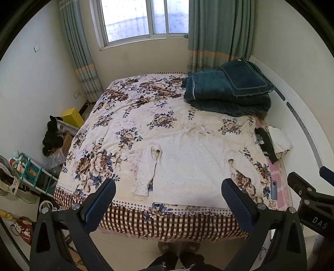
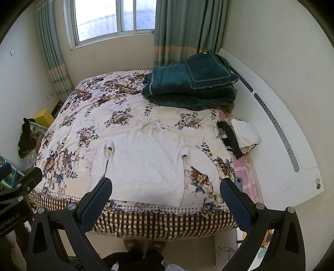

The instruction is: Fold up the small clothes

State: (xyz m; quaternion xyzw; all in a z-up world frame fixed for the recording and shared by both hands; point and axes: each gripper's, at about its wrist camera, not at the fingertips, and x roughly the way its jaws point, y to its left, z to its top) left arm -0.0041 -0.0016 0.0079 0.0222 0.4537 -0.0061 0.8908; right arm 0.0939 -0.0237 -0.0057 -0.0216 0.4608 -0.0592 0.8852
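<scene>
Blue-padded fingers of the left tool (image 1: 168,184) stand wide apart with nothing between them, held above the near edge of the bed (image 1: 167,225). The right tool (image 2: 166,185) is spread just as wide and also holds nothing; its dark frame shows at the right margin of the left wrist view, so the two tools hang side by side.

Straight ahead of both tools, close to the bed's near edge, a small white sweater (image 1: 187,164) lies flat on the floral bedspread (image 1: 129,108), hem toward the tools and collar away from them. In the left wrist view its hem sits between the two finger pads. One sleeve (image 1: 147,168) runs down along the body on the left tool's side, cuff toward the hem. The other sleeve (image 2: 205,168) angles outward toward the right tool's outer finger.

Farther ahead and to the right, at the far corner of the bed, a folded dark teal blanket (image 1: 227,91) is stacked in a pile. Nearer on the right, beside the white headboard (image 2: 277,133), lie a few folded clothes (image 2: 242,135) in black and white. Beyond the bed a window (image 1: 144,18) sits between grey-green curtains (image 1: 219,35). Off to the left of the tools, on the floor, stand a yellow box (image 1: 72,116) and a heap of black cloth (image 1: 51,135).
</scene>
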